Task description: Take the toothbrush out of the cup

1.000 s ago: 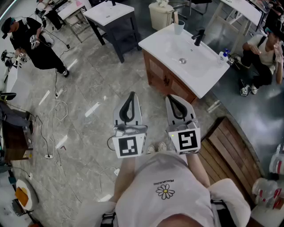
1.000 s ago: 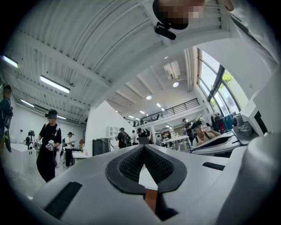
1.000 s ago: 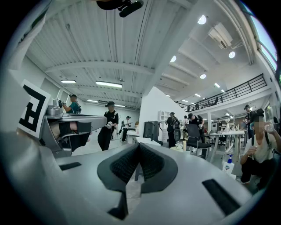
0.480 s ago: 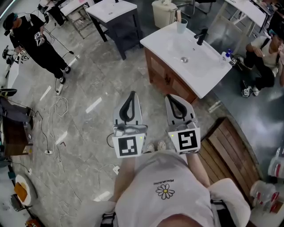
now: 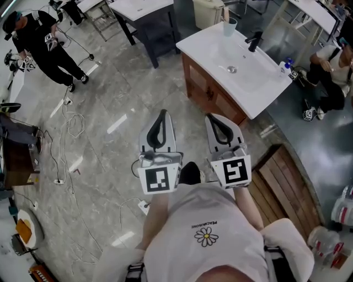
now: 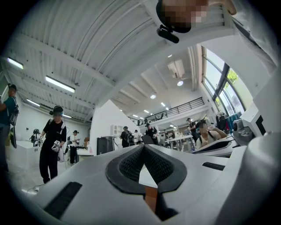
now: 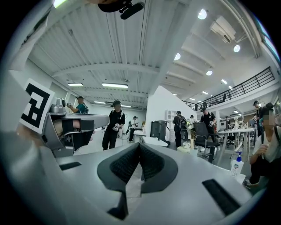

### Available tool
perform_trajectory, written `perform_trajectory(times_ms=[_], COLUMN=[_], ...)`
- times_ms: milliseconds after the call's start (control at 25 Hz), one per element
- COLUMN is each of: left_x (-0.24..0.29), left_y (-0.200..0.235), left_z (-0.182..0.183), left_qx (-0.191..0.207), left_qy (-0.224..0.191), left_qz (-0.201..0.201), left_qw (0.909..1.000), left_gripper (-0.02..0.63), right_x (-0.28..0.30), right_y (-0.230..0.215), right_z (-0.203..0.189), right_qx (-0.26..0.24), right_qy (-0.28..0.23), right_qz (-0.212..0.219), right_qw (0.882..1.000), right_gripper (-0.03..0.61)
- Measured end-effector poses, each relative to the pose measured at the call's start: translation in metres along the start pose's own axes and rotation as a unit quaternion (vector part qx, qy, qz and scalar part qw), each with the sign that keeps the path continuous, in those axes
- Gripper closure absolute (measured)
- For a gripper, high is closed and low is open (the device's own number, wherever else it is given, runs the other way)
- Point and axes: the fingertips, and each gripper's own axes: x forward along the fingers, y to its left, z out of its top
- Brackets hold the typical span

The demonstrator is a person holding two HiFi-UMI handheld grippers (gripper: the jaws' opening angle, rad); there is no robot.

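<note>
A pale cup (image 5: 229, 26) stands at the far corner of the white sink counter (image 5: 205, 48), with a toothbrush (image 5: 225, 13) upright in it. Both grippers are held side by side over the floor, well short of the counter. In the head view my left gripper (image 5: 161, 113) has its jaws together and nothing between them. My right gripper (image 5: 213, 117) is the same, shut and empty. In the left gripper view the left gripper (image 6: 143, 146) points across the hall. The right gripper (image 7: 139, 144) also looks across the hall in its own view.
The counter carries a black faucet (image 5: 255, 39) and a small bottle (image 5: 285, 66) on a wooden cabinet (image 5: 212, 99). A person (image 5: 325, 71) sits to its right, and another person in black (image 5: 38, 41) stands far left. Cables (image 5: 71, 132) lie on the floor, with a wooden platform (image 5: 284, 184) at the right.
The counter and cup have slid up and right in the head view. The person in black has shifted at top left. A dark shoe now shows between the grippers, which stay shut.
</note>
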Motion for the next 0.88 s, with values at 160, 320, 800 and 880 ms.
perform_trajectory(times_ms=[160,320,800,880], left_x=[0.0,0.014,0.146,0.177], left_y=[0.01,0.026,0.061,0.067], left_z=[-0.005,-0.01,-0.032,-0.039], left_qx=[-0.006,-0.006,0.004,-0.002], left_qy=[0.003,-0.003,-0.029,-0.027], left_qz=[0.015,0.022,-0.035,-0.051], left_qw=[0.9999,0.9997,0.999,0.9984], left_gripper=[0.598,0.598,0.598,0.598], right_x=[0.009,0.024,0.123,0.147], right_y=[0.002,0.0,-0.084,-0.097], right_z=[0.002,-0.001,-0.022,-0.026], right_qx=[0.0,-0.003,-0.002,-0.004], right_qy=[-0.006,-0.004,0.004,0.013], right_qz=[0.013,0.016,-0.064,-0.075], right_qw=[1.0,1.0,0.998,0.997], right_gripper=[0.566,0.566,0.566,0.566])
